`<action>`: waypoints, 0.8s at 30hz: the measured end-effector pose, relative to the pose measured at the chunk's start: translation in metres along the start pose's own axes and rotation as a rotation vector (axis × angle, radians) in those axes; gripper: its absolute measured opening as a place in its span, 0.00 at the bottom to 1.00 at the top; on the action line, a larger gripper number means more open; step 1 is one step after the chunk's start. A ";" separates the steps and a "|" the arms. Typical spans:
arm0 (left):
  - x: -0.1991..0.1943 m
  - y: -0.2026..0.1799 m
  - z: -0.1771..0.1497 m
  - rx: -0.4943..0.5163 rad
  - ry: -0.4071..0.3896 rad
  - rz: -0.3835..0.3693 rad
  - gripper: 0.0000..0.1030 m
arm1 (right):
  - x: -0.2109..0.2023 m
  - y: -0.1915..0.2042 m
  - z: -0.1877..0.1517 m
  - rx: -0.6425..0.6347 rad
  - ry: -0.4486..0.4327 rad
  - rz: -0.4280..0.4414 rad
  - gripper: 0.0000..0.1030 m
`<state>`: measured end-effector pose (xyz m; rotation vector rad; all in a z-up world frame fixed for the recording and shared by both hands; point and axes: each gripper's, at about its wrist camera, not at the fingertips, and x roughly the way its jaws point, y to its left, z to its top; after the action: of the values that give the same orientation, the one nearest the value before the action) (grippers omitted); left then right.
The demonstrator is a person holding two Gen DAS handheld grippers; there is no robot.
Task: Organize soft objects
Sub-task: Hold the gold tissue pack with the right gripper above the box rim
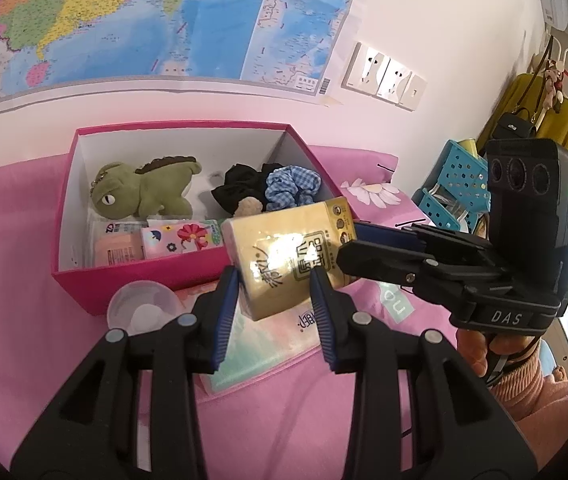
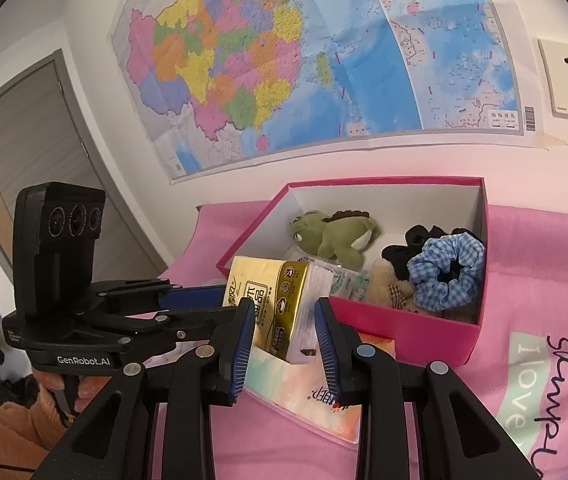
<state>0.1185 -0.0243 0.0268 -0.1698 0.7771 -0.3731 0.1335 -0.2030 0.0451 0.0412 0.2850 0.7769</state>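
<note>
A gold tissue pack (image 1: 292, 260) (image 2: 272, 308) is held in the air just in front of the pink box (image 1: 156, 280) (image 2: 412, 332). My left gripper (image 1: 274, 300) grips its near end, and my right gripper (image 2: 284, 332) grips it from the right side, seen in the left wrist view (image 1: 368, 248). The box holds a green plush dinosaur (image 1: 140, 190) (image 2: 332, 234), a black scrunchie (image 1: 240, 184), a blue checked scrunchie (image 1: 292, 184) (image 2: 448, 276), a small tan bear (image 2: 388, 288) and small tissue packs (image 1: 180, 238).
A pastel tissue pack (image 1: 268, 344) (image 2: 304, 392) lies on the pink bedsheet (image 1: 324, 420) under the grippers. A clear plastic lid (image 1: 144, 308) lies left of it. Blue baskets (image 1: 456, 184) stand at right. A wall map (image 2: 304, 60) hangs behind the box.
</note>
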 end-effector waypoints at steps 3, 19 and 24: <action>0.002 0.001 0.002 0.001 0.001 0.003 0.37 | 0.001 0.000 0.001 -0.002 -0.002 0.001 0.30; 0.006 0.004 0.009 0.008 -0.004 0.019 0.37 | 0.003 -0.002 0.012 -0.006 -0.018 0.005 0.30; 0.006 0.005 0.011 0.010 -0.007 0.022 0.37 | 0.003 -0.002 0.012 -0.005 -0.020 0.004 0.30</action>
<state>0.1315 -0.0224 0.0292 -0.1528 0.7694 -0.3552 0.1398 -0.2019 0.0552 0.0446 0.2636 0.7809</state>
